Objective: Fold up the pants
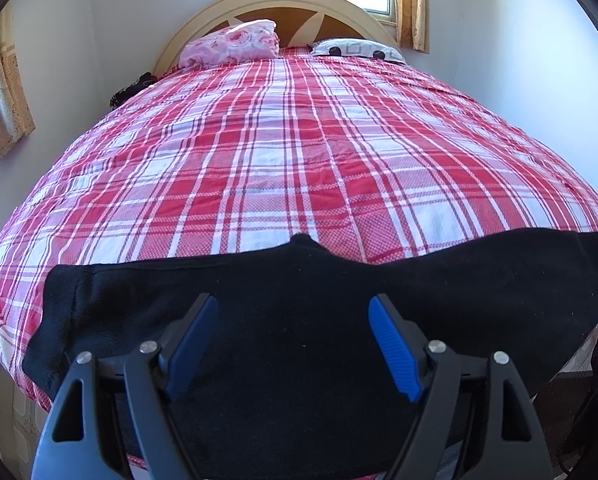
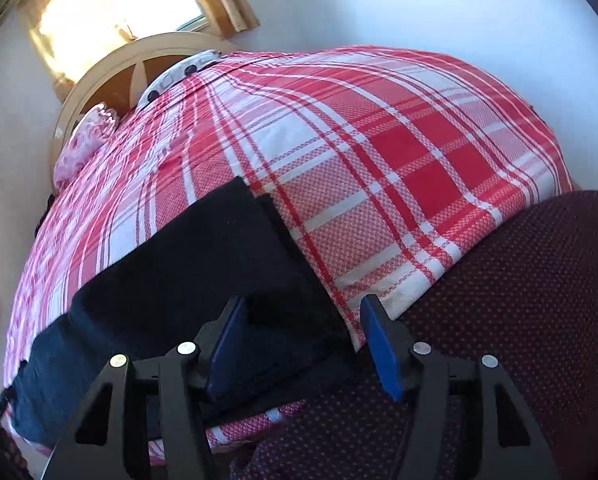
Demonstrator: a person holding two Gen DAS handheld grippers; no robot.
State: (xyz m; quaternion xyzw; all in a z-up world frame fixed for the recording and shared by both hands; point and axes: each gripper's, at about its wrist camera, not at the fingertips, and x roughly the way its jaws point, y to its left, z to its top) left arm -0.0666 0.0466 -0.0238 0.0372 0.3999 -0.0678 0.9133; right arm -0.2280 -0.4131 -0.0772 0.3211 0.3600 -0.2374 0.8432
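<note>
Black pants lie flat across the near edge of the bed, stretching from left to right, with a small peak at their far middle edge. My left gripper hovers over their middle, open, nothing between its blue pads. In the right wrist view the pants end in two stacked layers, slightly offset. My right gripper is open at that end. The corner of the fabric lies beneath and between its fingers, and the pads do not press on it.
The bed carries a red and white plaid sheet. A pink floral pillow and a white patterned pillow rest at the rounded headboard. A person's dark red dotted clothing presses against the bed's near right edge.
</note>
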